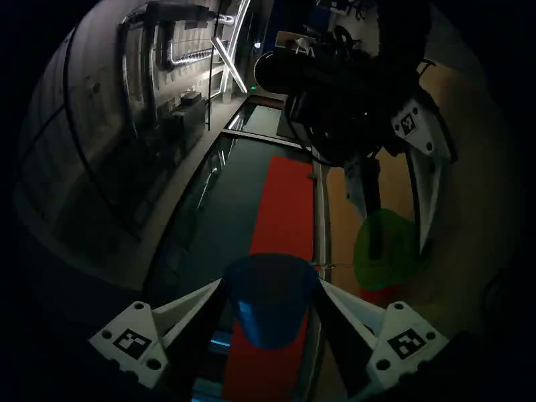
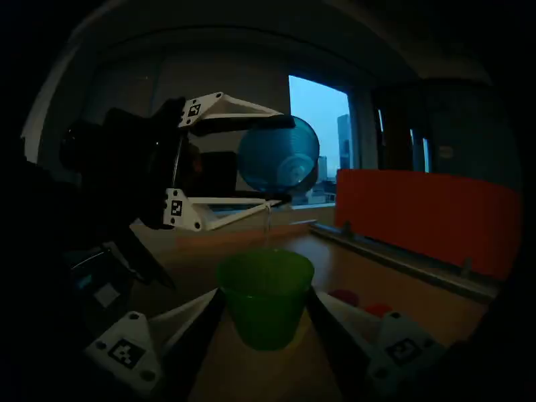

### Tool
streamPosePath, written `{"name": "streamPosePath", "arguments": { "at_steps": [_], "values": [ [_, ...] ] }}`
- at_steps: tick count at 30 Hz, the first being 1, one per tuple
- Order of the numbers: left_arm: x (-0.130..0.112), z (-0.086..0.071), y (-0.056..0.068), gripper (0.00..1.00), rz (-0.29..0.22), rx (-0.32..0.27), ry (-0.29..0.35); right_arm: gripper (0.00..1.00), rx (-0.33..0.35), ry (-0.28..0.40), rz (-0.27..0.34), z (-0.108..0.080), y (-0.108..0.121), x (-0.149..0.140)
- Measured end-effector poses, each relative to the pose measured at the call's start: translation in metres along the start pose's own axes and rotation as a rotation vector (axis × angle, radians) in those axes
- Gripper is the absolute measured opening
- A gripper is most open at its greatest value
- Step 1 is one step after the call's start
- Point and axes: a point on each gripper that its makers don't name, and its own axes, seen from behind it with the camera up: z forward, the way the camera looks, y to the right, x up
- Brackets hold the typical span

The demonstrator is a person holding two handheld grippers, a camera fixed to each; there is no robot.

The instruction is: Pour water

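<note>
Left tongs [image 2: 289, 159] grip a translucent blue plastic cup [image 2: 278, 162], tipped sideways directly above the upright green plastic cup [image 2: 266, 305] gripped by right tongs [image 2: 266, 295]; water [image 2: 266, 228] trickles between.

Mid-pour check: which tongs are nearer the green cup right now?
Right. The right tongs grip the green cup between both fingers; the left tongs hold the tilted blue cup above it, apart from it.

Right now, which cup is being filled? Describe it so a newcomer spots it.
Start at the orange divider along the wooden desk. Beside it, the right tool grips the green cup, upright. Its colour and its place under the thin stream set it apart from the tilted blue cup above.
</note>
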Motion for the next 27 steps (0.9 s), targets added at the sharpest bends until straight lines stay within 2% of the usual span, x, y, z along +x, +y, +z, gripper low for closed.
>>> {"name": "streamPosePath", "arguments": {
  "at_steps": [18,27],
  "values": [
    [-0.001,0.0005,0.0001,0.86,0.062,0.008,-0.006,0.99,-0.001,0.0,-0.003,0.0003,0.0002,-0.0002],
    [0.0011,0.0041,0.0013,0.86,0.113,0.008,-0.006,0.99,-0.002,0.0,-0.004,0.0001,0.0012,0.0004]
  ]
}}
